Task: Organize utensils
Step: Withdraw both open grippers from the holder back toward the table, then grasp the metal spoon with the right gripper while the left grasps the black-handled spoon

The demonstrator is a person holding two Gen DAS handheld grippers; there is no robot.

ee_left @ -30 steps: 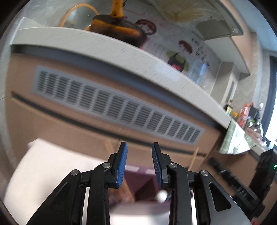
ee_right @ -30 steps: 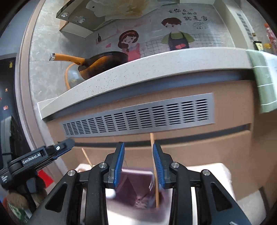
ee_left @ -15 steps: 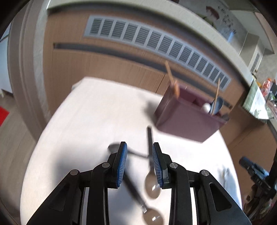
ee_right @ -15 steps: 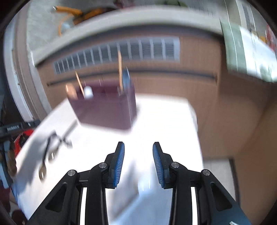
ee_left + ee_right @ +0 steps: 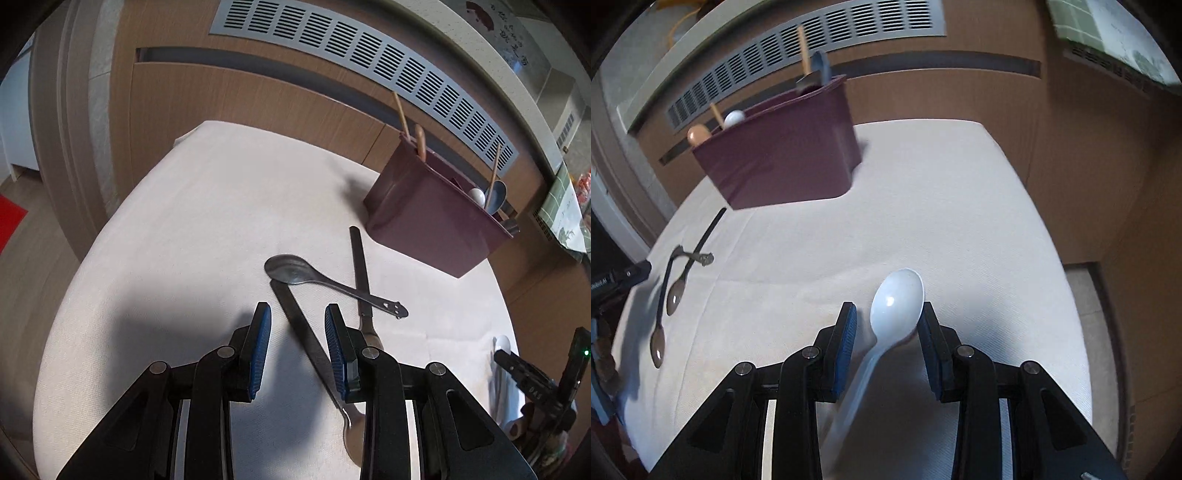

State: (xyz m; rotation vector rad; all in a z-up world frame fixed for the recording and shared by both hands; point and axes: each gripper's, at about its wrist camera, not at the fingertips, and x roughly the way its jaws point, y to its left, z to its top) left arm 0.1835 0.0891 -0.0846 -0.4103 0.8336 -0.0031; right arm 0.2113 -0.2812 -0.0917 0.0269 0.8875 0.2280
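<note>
A maroon utensil holder stands at the far side of the white-clothed table and holds chopsticks and spoons; it also shows in the right wrist view. Three metal spoons lie crossed in front of it: a silver spoon and two dark-handled spoons. My left gripper is open, its jaws straddling one dark handle. My right gripper is open around a white plastic spoon lying on the cloth.
A wooden cabinet front with a grey vent grille rises just behind the table. The table edge drops off on the right. The right gripper shows at the left wrist view's lower right.
Both grippers have tilted down from facing the cabinet to the tabletop and lowered. The left now straddles a dark spoon handle; the right now has the white spoon between its jaws.
</note>
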